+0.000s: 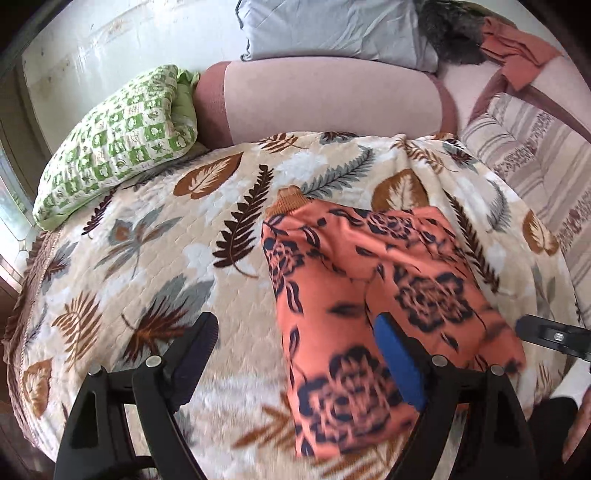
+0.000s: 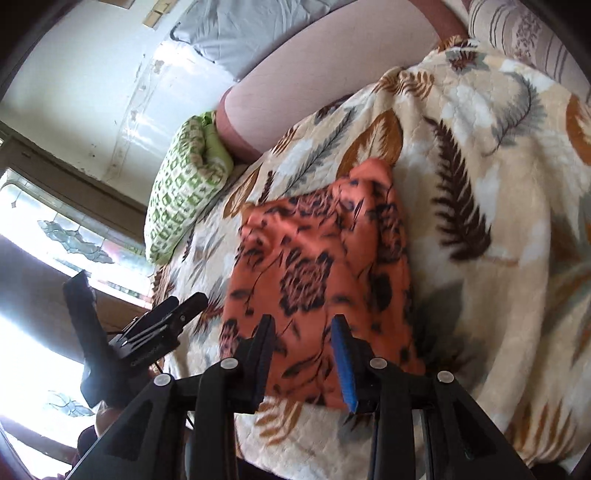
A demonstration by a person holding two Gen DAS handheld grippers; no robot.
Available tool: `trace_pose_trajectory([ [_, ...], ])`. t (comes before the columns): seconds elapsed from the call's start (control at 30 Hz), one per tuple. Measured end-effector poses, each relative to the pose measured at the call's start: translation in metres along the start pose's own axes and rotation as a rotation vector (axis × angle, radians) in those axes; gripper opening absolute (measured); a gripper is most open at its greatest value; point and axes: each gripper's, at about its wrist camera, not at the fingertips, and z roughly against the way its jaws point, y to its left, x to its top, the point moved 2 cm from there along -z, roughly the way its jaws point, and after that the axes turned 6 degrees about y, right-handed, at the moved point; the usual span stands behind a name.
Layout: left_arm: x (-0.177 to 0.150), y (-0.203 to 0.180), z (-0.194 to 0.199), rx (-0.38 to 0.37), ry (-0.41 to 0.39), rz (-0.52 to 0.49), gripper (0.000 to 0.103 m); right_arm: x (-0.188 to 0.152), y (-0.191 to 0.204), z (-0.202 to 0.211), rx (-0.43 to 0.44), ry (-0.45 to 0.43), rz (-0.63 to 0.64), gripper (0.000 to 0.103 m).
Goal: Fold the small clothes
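An orange garment with dark flower print [image 1: 369,295] lies folded on the leaf-patterned blanket [image 1: 147,240]; a ribbed brown cuff [image 1: 290,199] sticks out at its far corner. My left gripper [image 1: 299,350] is open and empty, its fingers spread wide over the garment's near left edge. In the right wrist view the garment [image 2: 314,266] lies just ahead of my right gripper [image 2: 303,350], which is open and empty above its near edge. The left gripper [image 2: 162,325] shows at the left of that view, and the right gripper's tip [image 1: 546,336] at the right of the left view.
A green checked pillow [image 1: 118,140] lies at the blanket's far left. A pink bolster [image 1: 332,99] runs along the back, with a grey pillow [image 1: 332,26] behind it. A striped cushion [image 1: 535,155] sits at right. A window [image 2: 55,240] is at left.
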Motion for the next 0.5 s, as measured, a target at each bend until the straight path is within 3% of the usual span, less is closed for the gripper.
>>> trace_pose_trajectory([
  [0.2, -0.028, -0.001, -0.008, 0.01, 0.081, 0.01, 0.087, -0.018, -0.004, -0.019, -0.026, 0.046, -0.027, 0.035],
  [0.3, -0.036, -0.004, -0.044, 0.065, 0.208, -0.011, 0.087, -0.022, -0.019, -0.035, -0.074, 0.078, -0.059, 0.036],
  [0.37, -0.041, -0.005, -0.066, 0.03, 0.26, -0.003, 0.089, -0.026, -0.035, -0.054, -0.079, 0.137, -0.108, 0.036],
  [0.5, -0.044, -0.003, -0.074, 0.0, 0.282, 0.047, 0.091, -0.03, -0.042, -0.051, -0.028, 0.121, -0.144, 0.036],
])
